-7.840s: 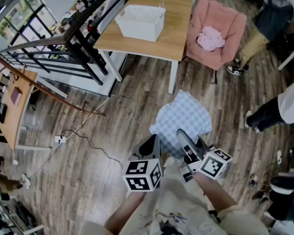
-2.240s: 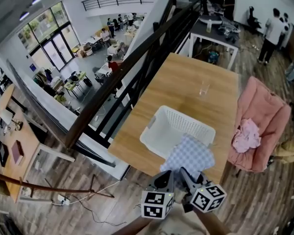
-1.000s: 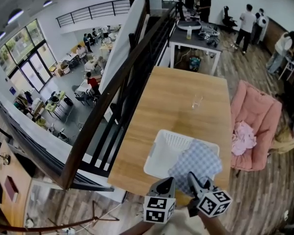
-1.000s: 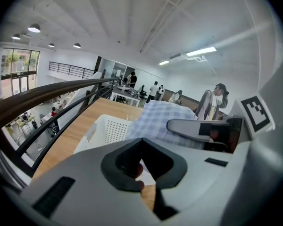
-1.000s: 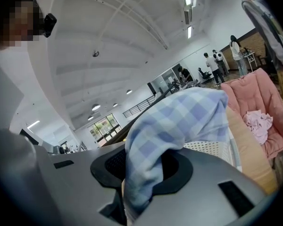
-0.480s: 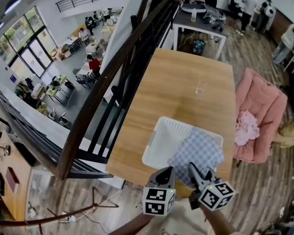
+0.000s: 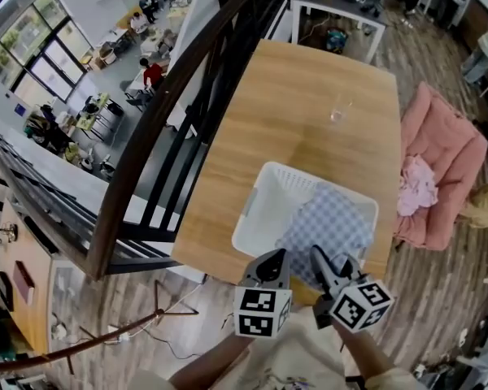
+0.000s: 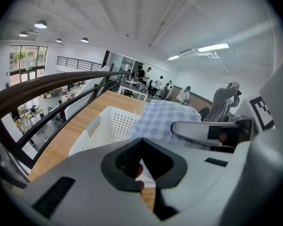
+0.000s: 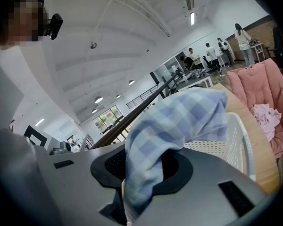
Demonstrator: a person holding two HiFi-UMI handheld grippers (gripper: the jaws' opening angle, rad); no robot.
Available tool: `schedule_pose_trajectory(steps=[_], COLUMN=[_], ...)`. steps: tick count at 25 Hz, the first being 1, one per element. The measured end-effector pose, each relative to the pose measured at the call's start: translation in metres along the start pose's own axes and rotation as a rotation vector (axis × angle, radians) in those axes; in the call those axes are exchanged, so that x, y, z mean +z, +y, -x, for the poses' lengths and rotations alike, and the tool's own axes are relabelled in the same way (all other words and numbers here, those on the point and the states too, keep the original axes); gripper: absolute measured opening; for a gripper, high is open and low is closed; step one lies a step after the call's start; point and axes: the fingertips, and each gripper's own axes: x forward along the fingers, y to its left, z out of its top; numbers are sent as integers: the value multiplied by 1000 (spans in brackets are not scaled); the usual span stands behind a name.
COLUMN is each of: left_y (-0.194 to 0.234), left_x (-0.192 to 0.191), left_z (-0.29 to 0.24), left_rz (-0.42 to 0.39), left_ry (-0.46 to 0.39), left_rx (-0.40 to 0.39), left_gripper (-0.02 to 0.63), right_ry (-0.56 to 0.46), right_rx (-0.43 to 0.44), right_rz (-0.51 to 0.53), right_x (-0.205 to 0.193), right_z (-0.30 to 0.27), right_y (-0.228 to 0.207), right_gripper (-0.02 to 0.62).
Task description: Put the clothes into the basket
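Observation:
A white perforated basket [image 7: 264, 210] stands near the front edge of a wooden table [image 7: 293, 96]. Over the basket's right half hangs a blue-and-white checked cloth [image 7: 329, 226], held up by my right gripper [image 7: 325, 268], which is shut on its near edge. The right gripper view shows the cloth [image 9: 179, 117] bunched between the jaws, with the basket [image 9: 236, 149] beyond. My left gripper [image 7: 270, 268] is just left of it at the basket's near rim, shut and holding nothing. In the left gripper view the basket [image 8: 104, 128] and cloth [image 8: 162, 119] lie ahead.
A clear glass [image 7: 337, 114] stands on the table beyond the basket. Right of the table is a pink chair [image 7: 447, 149] with pink clothes [image 7: 419, 187] on it. A black railing [image 7: 187, 96] runs along the table's left side, with a drop to a lower floor.
The checked cloth stays in the right gripper over the basket's right half. My view has tipped further down and the table and basket have come closer. Both grippers keep their spacing.

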Motion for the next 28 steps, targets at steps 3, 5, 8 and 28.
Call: schedule_pose_trajectory(steps=[3, 5, 8, 28], left_y=[4, 6, 10, 25], left_x=[0, 0, -3, -13], left_z=[-4, -7, -13, -40], left_rz=[10, 15, 24, 65], left_ry=[8, 13, 25, 67], left_rx=[12, 20, 28, 97], left_gripper=[0, 0, 0, 0], right_ry=[27, 42, 65, 199], right_rx=[8, 13, 16, 61], right_rz=[-3, -5, -5, -46], right_x=[-5, -7, -11, -35], right_z=[-6, -10, -16, -44], right_y=[-1, -3, -6, -39], right_gripper=[106, 107, 106, 106])
